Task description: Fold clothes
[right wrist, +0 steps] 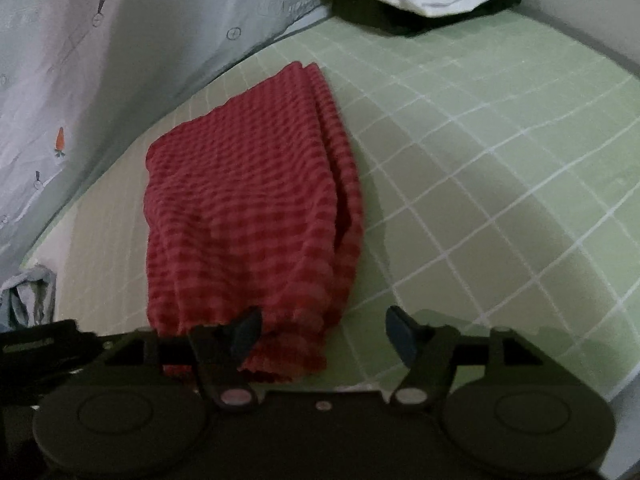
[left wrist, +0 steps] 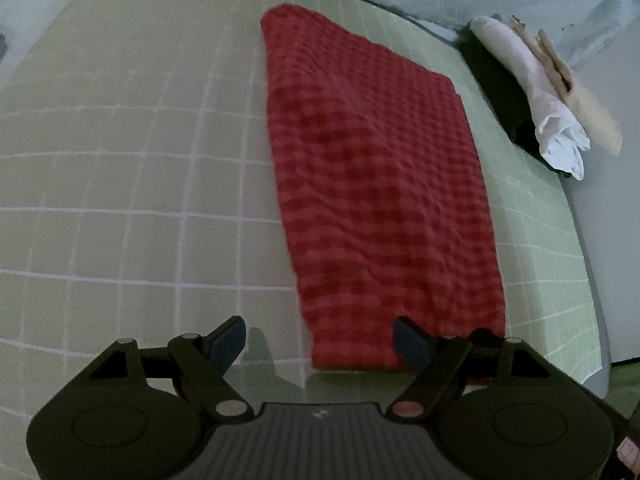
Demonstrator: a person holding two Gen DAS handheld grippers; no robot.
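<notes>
Folding the red checked cloth (left wrist: 380,184) again looks like the next job, since it lies as a long strip on the green grid mat (left wrist: 120,180) with its near end right at both tools. The left tool (left wrist: 320,344) and right tool (right wrist: 320,332) are both wide open and hold nothing. Each tool should pinch one near corner, catching all the layers. Then both should lift together and carry that end evenly to the far end.

Black tongs (left wrist: 320,344), blue fingertips (left wrist: 408,344)
</notes>
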